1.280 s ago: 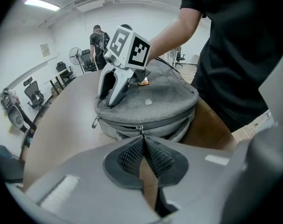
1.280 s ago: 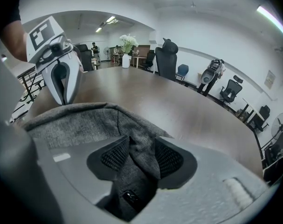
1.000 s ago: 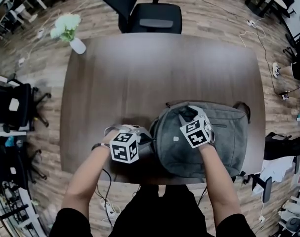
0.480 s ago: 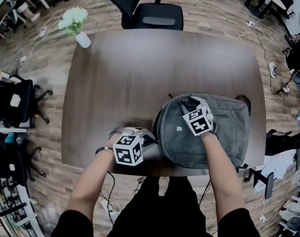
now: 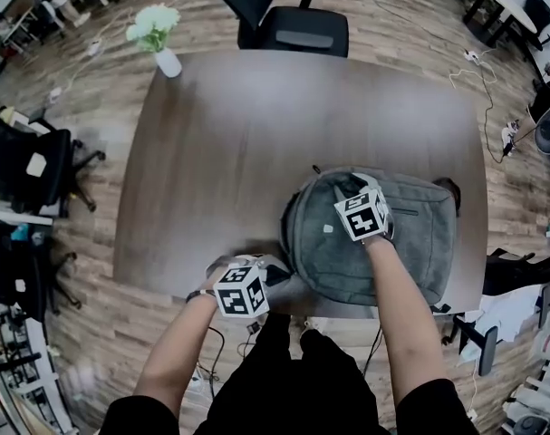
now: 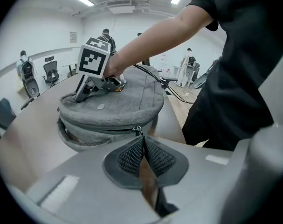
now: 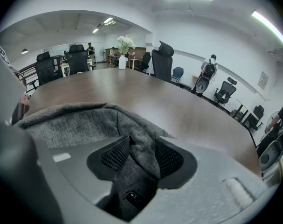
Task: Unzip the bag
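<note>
A grey backpack (image 5: 410, 243) lies flat at the near right of the brown table (image 5: 247, 134). My left gripper (image 5: 273, 270) is at the bag's near-left side by the table edge. In the left gripper view its pads (image 6: 132, 155) pinch the thin zipper pull (image 6: 138, 133) just below the slider, and the jaws are opening slightly. Behind the slider the zipper on the bag (image 6: 113, 108) looks parted. My right gripper (image 5: 347, 187) rests on the bag's far top, shut on a fold of grey fabric (image 7: 132, 139) between its pads (image 7: 115, 155).
A vase of white flowers (image 5: 157, 34) stands at the table's far left corner. A black office chair (image 5: 288, 25) sits behind the far edge. More chairs, desks and cables ring the table, and people stand in the background (image 6: 25, 69).
My left gripper has drawn back toward the near table edge, away from the bag's side. The right gripper has stayed on the bag's top.
</note>
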`<action>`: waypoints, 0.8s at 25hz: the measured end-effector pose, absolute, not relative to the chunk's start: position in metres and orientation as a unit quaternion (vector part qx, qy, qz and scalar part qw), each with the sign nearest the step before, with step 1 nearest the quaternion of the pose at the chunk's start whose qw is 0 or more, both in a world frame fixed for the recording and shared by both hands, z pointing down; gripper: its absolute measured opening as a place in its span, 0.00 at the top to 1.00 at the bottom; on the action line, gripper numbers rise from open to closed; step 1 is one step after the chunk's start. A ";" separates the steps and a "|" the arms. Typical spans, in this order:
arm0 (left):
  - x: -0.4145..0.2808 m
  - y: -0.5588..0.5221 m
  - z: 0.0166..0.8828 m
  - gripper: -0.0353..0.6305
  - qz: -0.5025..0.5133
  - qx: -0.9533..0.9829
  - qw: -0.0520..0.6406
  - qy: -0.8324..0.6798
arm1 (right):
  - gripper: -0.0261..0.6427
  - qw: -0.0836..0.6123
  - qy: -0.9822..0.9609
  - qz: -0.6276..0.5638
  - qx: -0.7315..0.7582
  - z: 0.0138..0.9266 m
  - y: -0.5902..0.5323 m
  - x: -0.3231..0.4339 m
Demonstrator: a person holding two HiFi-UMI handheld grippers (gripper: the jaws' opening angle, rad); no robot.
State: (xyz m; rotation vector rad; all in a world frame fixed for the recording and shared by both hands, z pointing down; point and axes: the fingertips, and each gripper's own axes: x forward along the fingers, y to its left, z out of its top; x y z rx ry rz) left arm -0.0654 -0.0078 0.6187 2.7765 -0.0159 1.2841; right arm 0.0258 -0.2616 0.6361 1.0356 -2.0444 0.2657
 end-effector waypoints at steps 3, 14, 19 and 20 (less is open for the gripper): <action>-0.060 0.002 0.619 0.91 0.414 0.908 0.055 -0.026 | 0.71 0.404 -0.811 0.104 0.410 0.636 -0.262 0.025; -0.004 0.048 0.626 0.91 0.361 0.925 0.109 -0.056 | 0.71 0.394 -0.816 0.100 0.411 0.634 -0.263 0.023; 0.007 0.051 0.626 0.91 0.331 0.923 0.154 -0.121 | 0.71 0.394 -0.820 0.091 0.404 0.633 -0.260 0.020; 0.010 0.052 0.627 0.91 0.326 0.922 0.161 -0.135 | 0.71 0.394 -0.820 0.090 0.405 0.633 -0.260 0.020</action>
